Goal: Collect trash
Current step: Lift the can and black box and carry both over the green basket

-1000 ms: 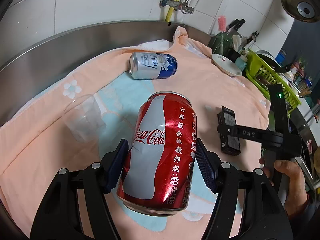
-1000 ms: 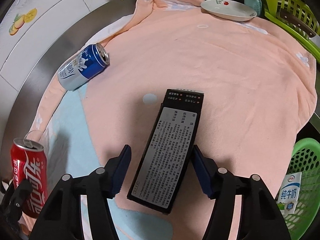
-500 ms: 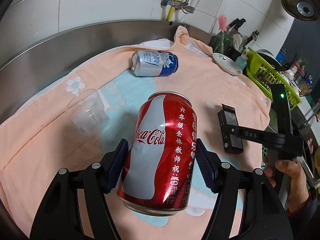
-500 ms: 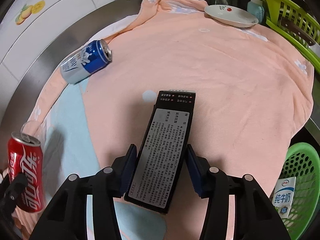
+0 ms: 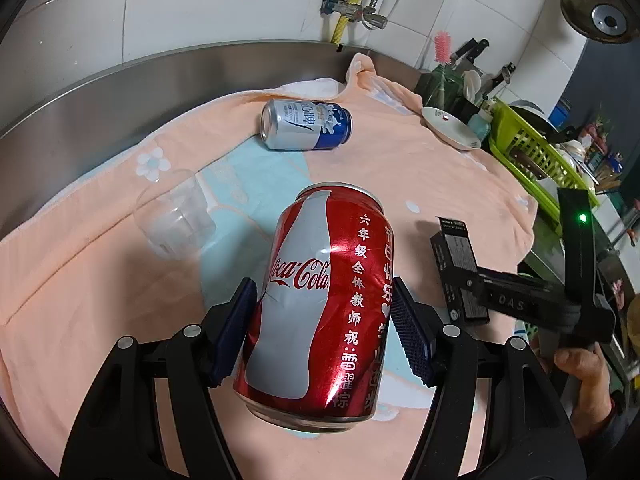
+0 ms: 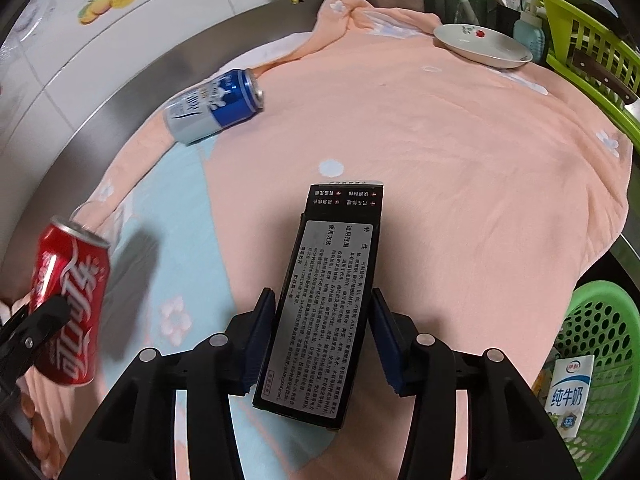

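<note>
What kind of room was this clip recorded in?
Most likely a home kitchen. A white tiled wall with water valves backs a steel counter, and a green dish rack, a knife block and a small plate stand at the far end.

right claw [image 6: 322, 340] closed onto black box [image 6: 328, 300], box lifted clear of the towel [image 6: 460, 160]
</note>
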### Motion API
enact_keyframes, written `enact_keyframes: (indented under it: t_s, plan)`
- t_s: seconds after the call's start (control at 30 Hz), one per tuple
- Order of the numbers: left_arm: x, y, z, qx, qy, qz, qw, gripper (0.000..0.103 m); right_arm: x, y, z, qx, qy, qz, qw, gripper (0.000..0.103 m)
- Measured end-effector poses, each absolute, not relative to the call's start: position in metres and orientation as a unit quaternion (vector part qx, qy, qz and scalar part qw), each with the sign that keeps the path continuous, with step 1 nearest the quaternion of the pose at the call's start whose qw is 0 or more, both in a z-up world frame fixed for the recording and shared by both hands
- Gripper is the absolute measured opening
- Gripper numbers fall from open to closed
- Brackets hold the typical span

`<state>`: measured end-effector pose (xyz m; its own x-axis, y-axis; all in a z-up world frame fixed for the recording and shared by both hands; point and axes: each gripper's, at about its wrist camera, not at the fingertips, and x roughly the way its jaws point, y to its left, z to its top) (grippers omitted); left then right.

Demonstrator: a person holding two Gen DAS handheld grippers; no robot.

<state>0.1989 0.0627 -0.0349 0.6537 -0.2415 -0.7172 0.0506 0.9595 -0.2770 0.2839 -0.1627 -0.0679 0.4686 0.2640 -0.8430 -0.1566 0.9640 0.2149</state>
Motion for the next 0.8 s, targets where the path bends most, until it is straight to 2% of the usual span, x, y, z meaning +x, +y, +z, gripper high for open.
enact_keyframes:
  t_s: [0.47,0.8]
  plan:
    - [0.18,0.036,-0.032,-0.119,0.406,-0.107,0.9,0.066,0.231,-0.172,-0.055,0.054,0.478,0.165,0.861,0.046]
    - [0.172,-0.012,-0.032,-0.103,0.414,-0.148,0.893,0.066,0.191,-0.225,-0.05,0.067,0.463,0.137,0.873,0.046]
